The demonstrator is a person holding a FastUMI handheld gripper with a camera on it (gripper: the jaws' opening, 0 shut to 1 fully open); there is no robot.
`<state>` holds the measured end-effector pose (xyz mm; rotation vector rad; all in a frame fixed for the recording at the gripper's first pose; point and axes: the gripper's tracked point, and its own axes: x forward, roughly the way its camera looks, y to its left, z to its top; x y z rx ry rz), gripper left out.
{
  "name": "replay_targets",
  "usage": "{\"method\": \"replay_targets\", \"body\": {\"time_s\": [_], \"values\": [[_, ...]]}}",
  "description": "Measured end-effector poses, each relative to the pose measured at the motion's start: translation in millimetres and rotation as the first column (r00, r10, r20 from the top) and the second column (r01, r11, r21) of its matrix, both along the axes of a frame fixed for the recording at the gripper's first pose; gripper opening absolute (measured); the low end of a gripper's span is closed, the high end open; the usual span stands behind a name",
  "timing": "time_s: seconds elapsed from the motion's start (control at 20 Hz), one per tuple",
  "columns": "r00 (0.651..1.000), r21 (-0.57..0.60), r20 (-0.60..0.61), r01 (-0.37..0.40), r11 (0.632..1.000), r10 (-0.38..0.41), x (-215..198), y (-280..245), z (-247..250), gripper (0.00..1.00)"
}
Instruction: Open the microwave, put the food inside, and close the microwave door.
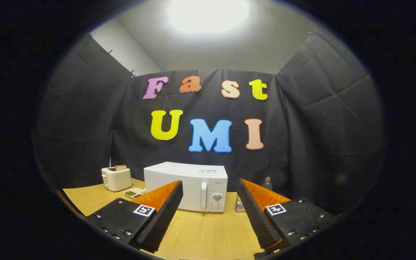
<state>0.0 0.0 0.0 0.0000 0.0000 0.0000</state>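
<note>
A white microwave (188, 184) stands on the wooden table (208, 231), beyond my fingers, with its door shut. Its vertical handle (203, 195) and a round dial (217, 196) face me on its right side. A small white tray of food (134, 193) lies on the table just left of the microwave, partly hidden behind my left finger. My gripper (209, 193) is open, well short of the microwave, with nothing between its fingers.
A cream toaster (116, 178) with a slice of bread in it stands at the back left of the table. A bottle with a red cap (267, 183) stands right of the microwave, behind my right finger. Black cloth walls the booth.
</note>
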Motion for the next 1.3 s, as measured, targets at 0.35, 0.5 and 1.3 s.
{"method": "replay_targets", "body": {"time_s": [0.35,0.5,1.3], "values": [[1.000,0.008,0.000,-0.004,1.000,0.004,0,0,0,0.96],[1.000,0.010,-0.002,-0.009,1.000,0.009,1,2,-1,0.96],[0.999,-0.008,0.009,-0.032,0.999,0.032,18,17,-5,0.96]]}}
